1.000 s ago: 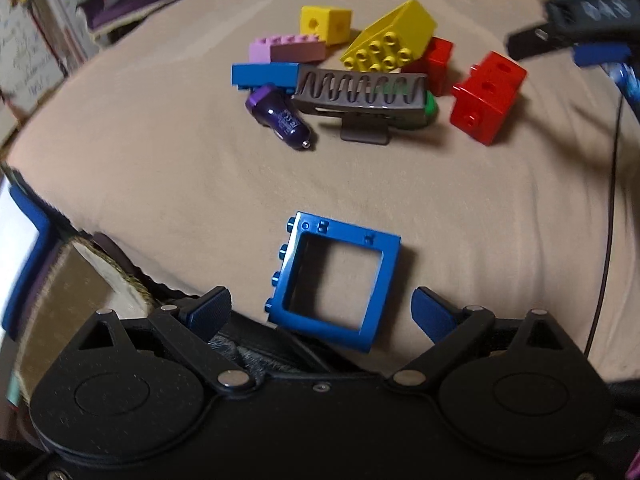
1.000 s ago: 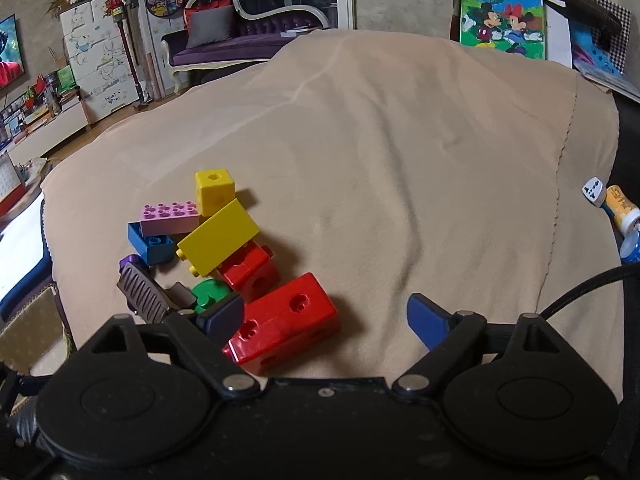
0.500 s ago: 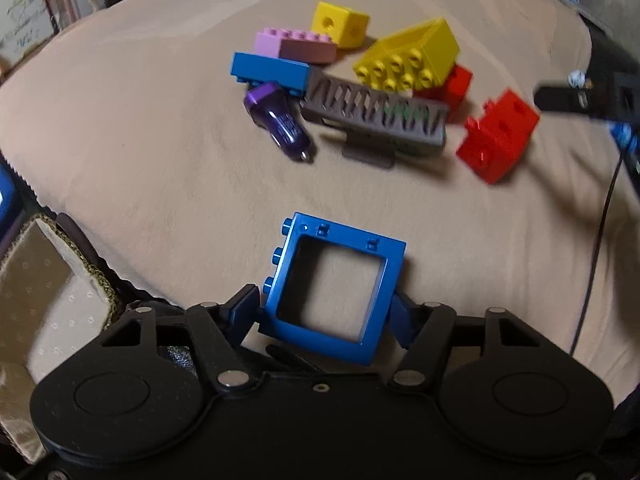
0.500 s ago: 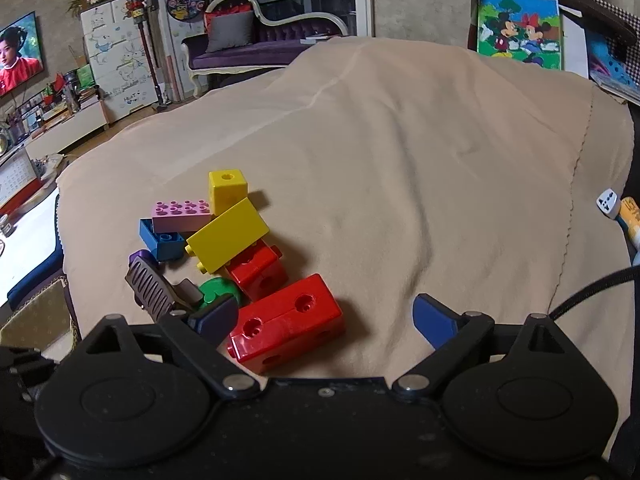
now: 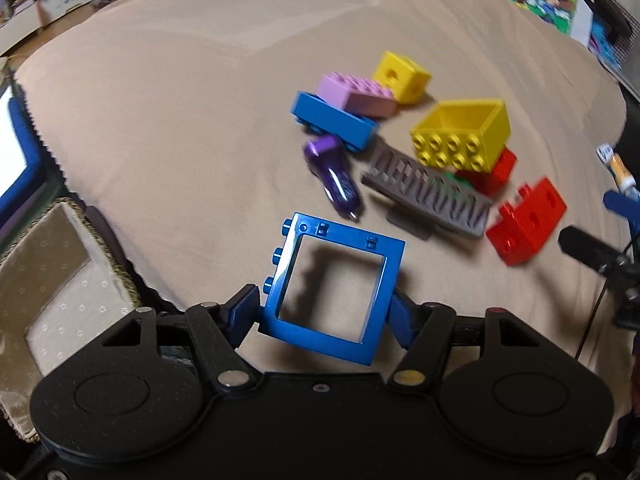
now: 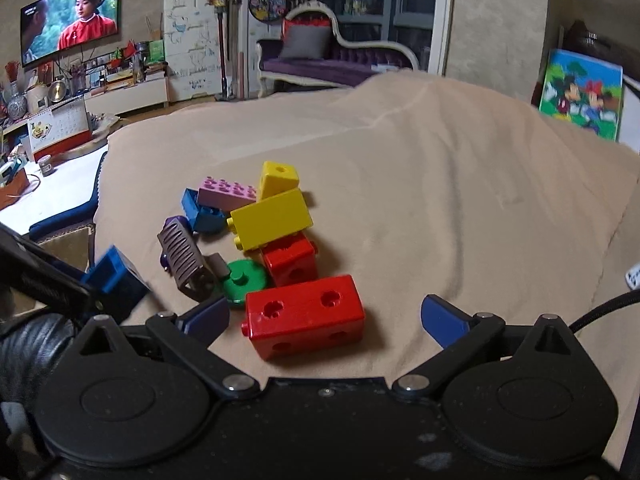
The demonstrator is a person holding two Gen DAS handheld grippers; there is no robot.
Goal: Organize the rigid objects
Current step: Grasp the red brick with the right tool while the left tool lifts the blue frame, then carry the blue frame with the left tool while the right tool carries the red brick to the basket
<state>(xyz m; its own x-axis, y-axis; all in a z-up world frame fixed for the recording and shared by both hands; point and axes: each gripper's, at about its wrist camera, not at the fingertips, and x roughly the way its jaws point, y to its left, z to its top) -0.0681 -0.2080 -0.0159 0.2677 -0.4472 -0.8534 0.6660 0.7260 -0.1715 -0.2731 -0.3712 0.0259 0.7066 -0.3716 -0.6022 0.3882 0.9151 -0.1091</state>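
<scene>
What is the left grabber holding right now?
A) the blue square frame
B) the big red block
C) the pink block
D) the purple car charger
A: in the left wrist view the left gripper has its blue pads pressed on both sides of the blue square frame, which casts a shadow on the beige cloth below it, while the other pieces lie in the pile beyond.
</scene>
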